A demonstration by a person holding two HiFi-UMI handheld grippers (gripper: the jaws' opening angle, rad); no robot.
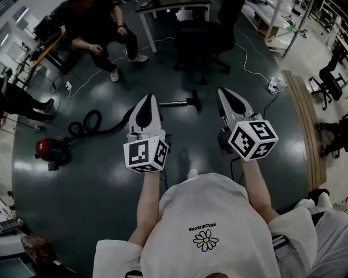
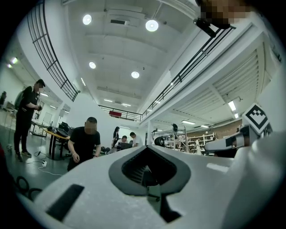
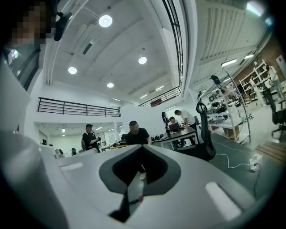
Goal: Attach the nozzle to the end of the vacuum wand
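Note:
On the dark floor ahead lies the black vacuum nozzle (image 1: 192, 100), with the thin wand (image 1: 171, 103) running left from it. A black hose (image 1: 87, 124) coils from there to the red vacuum cleaner (image 1: 50, 150) at the left. I hold both grippers level above the floor, away from these parts. My left gripper (image 1: 148, 101) is shut and holds nothing; its tip points near the wand's left end. My right gripper (image 1: 223, 93) is shut and holds nothing too, to the right of the nozzle. In the left gripper view the left gripper (image 2: 149, 150) shows closed jaws, as does the right gripper (image 3: 140, 150) in its own view.
A black office chair (image 1: 202, 38) stands beyond the nozzle, beside a table (image 1: 174, 10). A person in black (image 1: 100, 32) sits at the far left. A white power strip (image 1: 275, 84) and its cable lie at the right, near a wooden floor strip (image 1: 305, 127).

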